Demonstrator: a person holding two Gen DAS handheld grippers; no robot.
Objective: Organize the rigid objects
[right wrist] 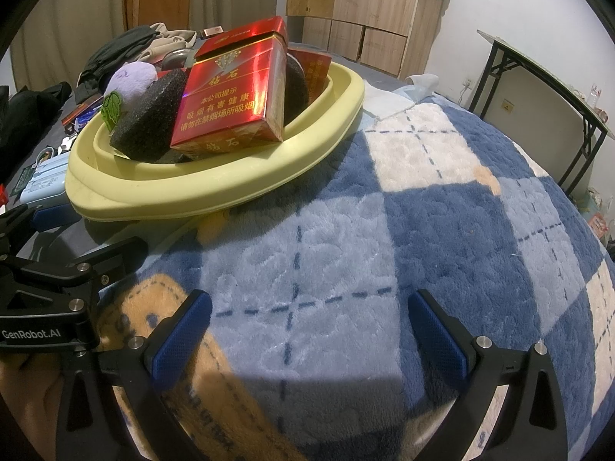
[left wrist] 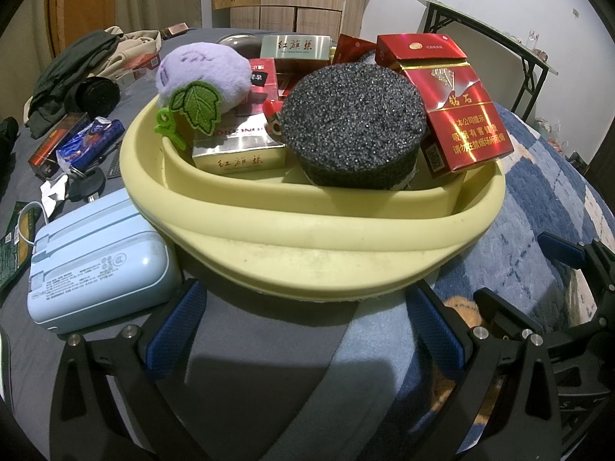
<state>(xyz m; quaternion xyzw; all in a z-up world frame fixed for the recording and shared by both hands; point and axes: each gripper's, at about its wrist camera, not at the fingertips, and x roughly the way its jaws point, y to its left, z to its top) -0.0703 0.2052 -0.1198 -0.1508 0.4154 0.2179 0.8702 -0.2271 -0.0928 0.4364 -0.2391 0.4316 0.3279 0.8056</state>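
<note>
red cigarette pack (left wrist: 457,111) leans upright at the basin's right side against the dark round sponge (left wrist: 353,130); being thin card, probably light and easy to crush, it looks best pinched across its flat faces. the yellow basin (left wrist: 307,238) sits on the bed, half on a checked blanket (right wrist: 384,269), already crowded with a gold box (left wrist: 238,153) and a purple plush toy (left wrist: 203,73). a pale blue case (left wrist: 100,253) lies just beside the rim. left gripper (left wrist: 307,326) and right gripper (right wrist: 311,326) both gape wide, empty.

A red pack (right wrist: 230,88) bore "钻石" and "吸烟有害健康". Two silver packs (left wrist: 238,153) read "红旗渠". The left gripper (right wrist: 23,322) body was marked "GenRobot.AI".
</note>
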